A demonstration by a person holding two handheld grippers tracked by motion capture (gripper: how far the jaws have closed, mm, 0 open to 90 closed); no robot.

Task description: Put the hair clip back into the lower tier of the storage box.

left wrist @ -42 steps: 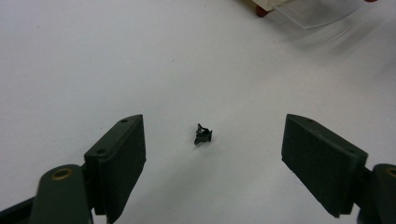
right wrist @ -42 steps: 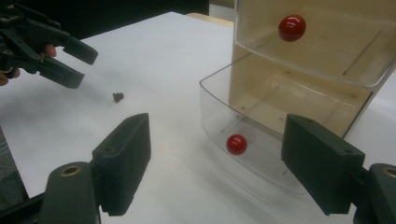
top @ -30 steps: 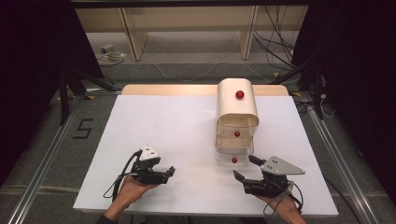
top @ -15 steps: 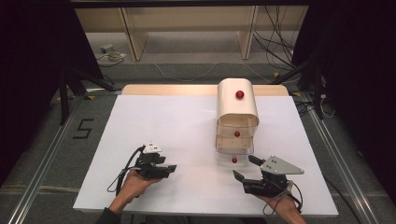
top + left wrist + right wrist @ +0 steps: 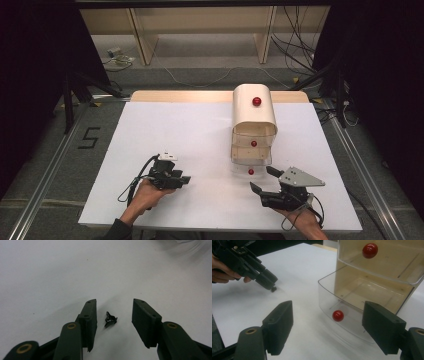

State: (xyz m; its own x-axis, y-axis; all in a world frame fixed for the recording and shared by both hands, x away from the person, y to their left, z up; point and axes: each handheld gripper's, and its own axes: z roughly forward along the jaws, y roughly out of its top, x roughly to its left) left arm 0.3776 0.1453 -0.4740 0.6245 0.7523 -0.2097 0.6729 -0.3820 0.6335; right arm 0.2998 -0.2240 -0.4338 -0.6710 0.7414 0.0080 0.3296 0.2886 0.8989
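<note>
A white table (image 5: 200, 130) is sitting under dim light, with bare shelving and loose cables on the floor beyond it. Nearest the person, the left gripper (image 5: 113, 315) is resting low with its jaws spread around a small black clip-like object (image 5: 110, 319), lying between them untouched; it seems positioned for a pinch. The right gripper (image 5: 328, 325) is also hovering with jaws apart, aiming at the clear bottom drawer (image 5: 352, 312), which is standing pulled out, probably to receive the object. Farther back, the small wooden drawer cabinet (image 5: 254, 117) is standing with red knobs (image 5: 256, 101) on its front and drawers.
</note>
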